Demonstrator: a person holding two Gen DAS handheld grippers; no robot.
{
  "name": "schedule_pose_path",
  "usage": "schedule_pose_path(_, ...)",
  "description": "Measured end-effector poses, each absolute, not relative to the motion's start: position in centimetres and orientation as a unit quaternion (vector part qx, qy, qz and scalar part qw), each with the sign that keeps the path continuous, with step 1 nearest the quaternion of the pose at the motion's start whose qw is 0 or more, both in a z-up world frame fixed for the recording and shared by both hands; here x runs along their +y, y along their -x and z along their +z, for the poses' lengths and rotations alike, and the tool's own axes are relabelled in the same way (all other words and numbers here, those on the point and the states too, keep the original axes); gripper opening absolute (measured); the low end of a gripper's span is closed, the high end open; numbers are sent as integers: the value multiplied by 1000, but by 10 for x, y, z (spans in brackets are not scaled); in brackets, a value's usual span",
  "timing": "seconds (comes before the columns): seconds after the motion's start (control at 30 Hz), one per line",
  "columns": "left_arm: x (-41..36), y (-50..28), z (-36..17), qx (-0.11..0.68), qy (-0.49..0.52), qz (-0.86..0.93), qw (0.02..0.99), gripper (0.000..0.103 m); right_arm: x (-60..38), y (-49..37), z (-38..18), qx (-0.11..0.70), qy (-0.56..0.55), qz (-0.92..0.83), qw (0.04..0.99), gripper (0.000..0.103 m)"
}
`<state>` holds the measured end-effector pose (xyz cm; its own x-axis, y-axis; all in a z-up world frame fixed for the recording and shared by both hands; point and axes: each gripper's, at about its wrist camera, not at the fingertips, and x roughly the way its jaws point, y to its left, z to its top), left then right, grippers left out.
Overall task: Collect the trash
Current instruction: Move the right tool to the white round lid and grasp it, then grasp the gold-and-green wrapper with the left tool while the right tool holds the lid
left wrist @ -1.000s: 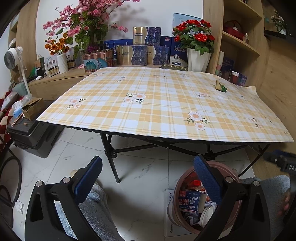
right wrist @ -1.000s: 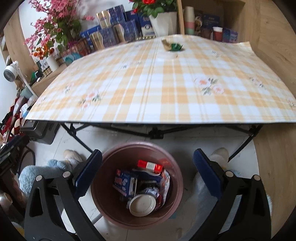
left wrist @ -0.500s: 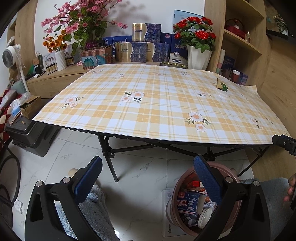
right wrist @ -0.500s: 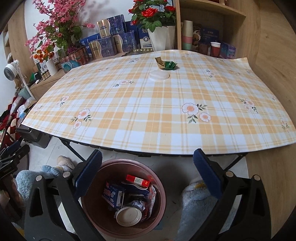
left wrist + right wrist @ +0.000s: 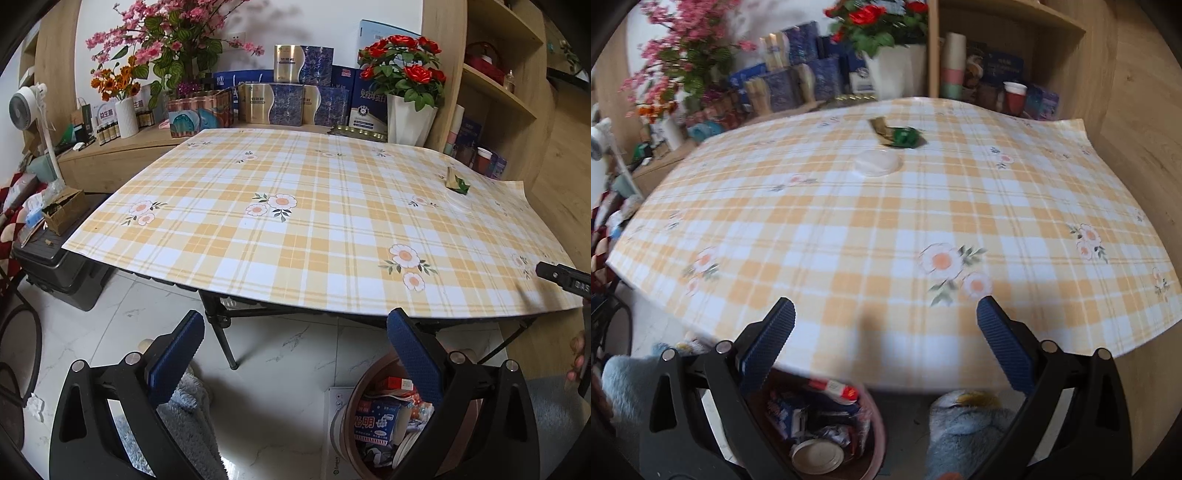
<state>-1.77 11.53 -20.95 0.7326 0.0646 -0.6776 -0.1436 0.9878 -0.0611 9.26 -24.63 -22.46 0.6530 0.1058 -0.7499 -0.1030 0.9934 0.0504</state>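
White, flat round lid (image 5: 875, 163) beside crumpled green-gold wrapper (image 5: 897, 136) reads clearly only from the gaping, empty right gripper (image 5: 885, 325); left gripper (image 5: 295, 338) likewise spread wide.

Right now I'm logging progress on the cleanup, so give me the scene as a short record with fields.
left gripper: open, empty, low in front of table
right gripper: open, empty, over table's near edge
trash on table: white lid; green-and-gold wrapper just behind it
trash bin: on floor under table's near edge, holding cartons and wrappers
table: plaid floral cloth
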Motion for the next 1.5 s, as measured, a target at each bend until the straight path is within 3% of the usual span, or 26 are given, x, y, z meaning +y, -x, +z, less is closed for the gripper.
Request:
schedule_pose_path(0.57,111,-85,-191,347,63,59,934,97,-212,-293,-245,477,22,80,875,97)
schedule_pose_path(0.83,102,-124,-190,356,58,43,932,97,-191,-326,-260,491,65,83,865,96)
schedule_pose_path(0.97,97,-137,-189,357,65,37,931,97,-195,-332,-264,491,43,91,866,90)
schedule_pose_path(1.07,90,-149,-190,362,66,27,929,97,-198,-332,-261,482,42,94,870,77)
schedule_pose_path(1.1,87,-154,-190,367,70,22,927,97,-199,-331,-260,480,42,98,871,67)
schedule_pose_path(1.5,-2,-262,-199,436,160,-125,877,97,-268,-290,-216,418,-37,106,901,67)
